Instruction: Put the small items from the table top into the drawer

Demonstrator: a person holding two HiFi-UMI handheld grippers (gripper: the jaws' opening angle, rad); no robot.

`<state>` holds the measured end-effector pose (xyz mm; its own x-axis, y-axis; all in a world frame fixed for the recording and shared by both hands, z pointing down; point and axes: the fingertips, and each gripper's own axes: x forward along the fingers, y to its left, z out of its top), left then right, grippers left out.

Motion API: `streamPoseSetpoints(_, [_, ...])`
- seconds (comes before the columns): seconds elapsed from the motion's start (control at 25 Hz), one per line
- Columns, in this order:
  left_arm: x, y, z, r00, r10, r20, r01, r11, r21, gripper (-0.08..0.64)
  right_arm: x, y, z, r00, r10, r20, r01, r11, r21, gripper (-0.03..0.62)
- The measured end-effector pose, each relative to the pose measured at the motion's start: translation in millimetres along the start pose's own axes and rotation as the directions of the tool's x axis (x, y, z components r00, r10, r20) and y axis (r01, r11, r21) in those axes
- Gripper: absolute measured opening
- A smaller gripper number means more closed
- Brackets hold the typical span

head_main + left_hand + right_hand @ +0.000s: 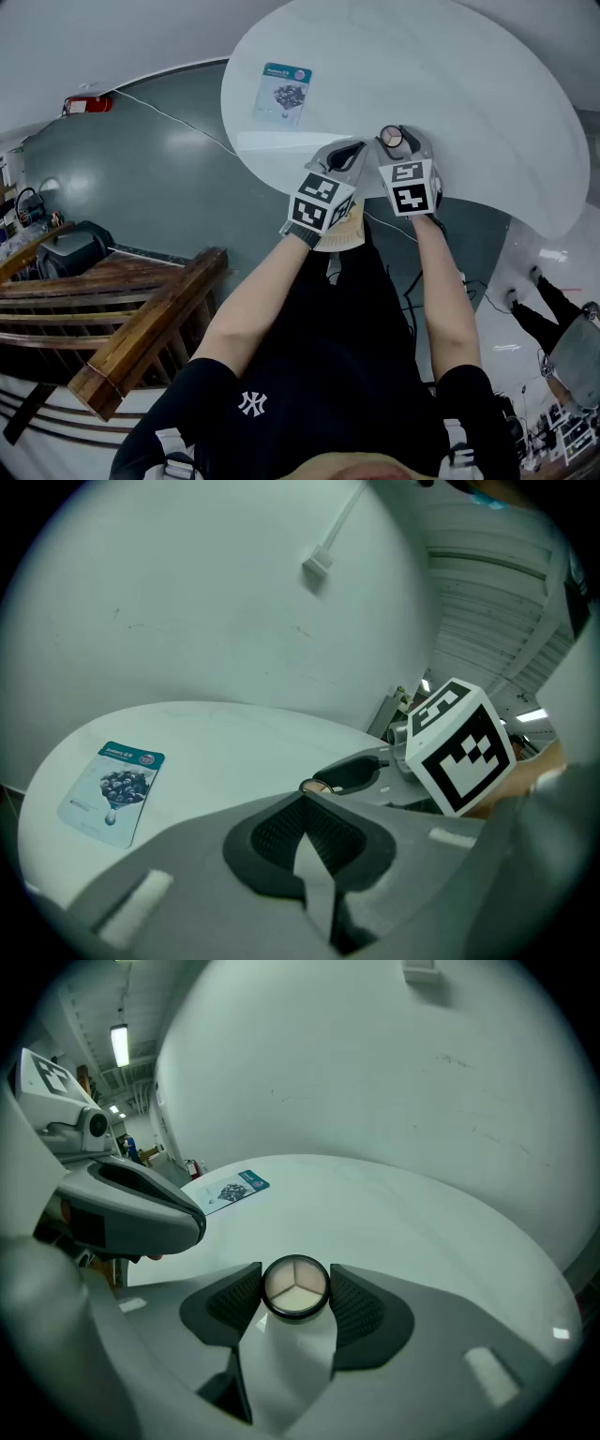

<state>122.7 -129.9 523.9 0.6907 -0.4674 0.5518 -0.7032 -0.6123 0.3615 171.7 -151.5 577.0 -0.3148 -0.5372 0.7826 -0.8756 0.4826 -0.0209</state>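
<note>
A small round compact (295, 1287) with three pale segments sits between the pads of my right gripper (295, 1295), which is shut on it just above the near edge of the white oval table (469, 84). The head view shows the compact (392, 139) at that gripper's tip (397, 142). My left gripper (349, 156) hangs right beside it, jaws shut with nothing between the pads (305, 832). A flat blue-and-white sachet (283, 92) printed with berries lies on the table's far left part, also seen in the left gripper view (114, 787) and the right gripper view (230, 1191).
A wooden railing (141, 328) stands on the grey floor at the left. A white cable (178, 120) crosses the floor toward a red object (89, 104). Another person's legs (548, 309) show at the right edge. No drawer is in view.
</note>
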Motion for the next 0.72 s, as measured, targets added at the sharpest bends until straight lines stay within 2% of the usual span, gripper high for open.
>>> streamPoseSetpoints(0.72, [-81.9, -33.3, -48.5, 1.0, -0.023, 0.021, 0.022, 0.999, 0.025, 0.0, -62.7, 90.2, -33.0, 0.999, -0.027, 0.04, 0.027, 1.0, 0.0, 0.252])
